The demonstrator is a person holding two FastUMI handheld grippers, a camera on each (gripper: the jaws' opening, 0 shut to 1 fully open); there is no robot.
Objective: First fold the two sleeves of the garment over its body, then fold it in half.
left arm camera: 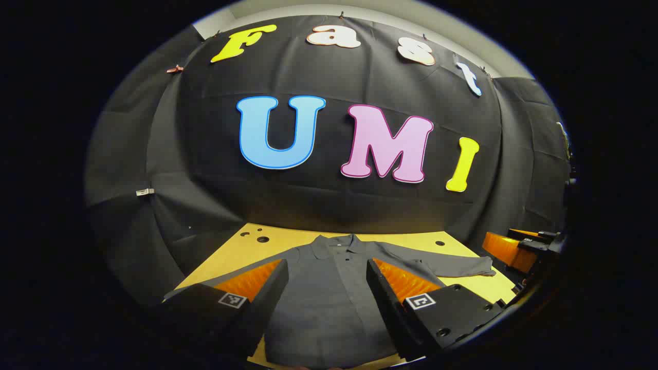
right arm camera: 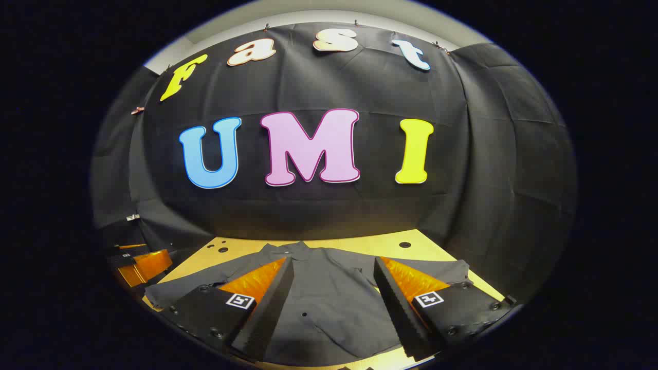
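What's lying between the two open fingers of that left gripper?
In the left gripper view, the body of the dark grey long-sleeved shirt lies spread flat on the yellow wooden table, between the open fingers of the left gripper. Nothing else lies there.

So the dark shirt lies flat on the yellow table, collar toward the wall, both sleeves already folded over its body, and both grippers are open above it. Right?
Not quite: the sleeves are not folded yet. In the left gripper view one sleeve of the shirt stretches out sideways over the table; the right gripper view shows the other sleeve spread out too. The rest holds: left gripper and right gripper are open.
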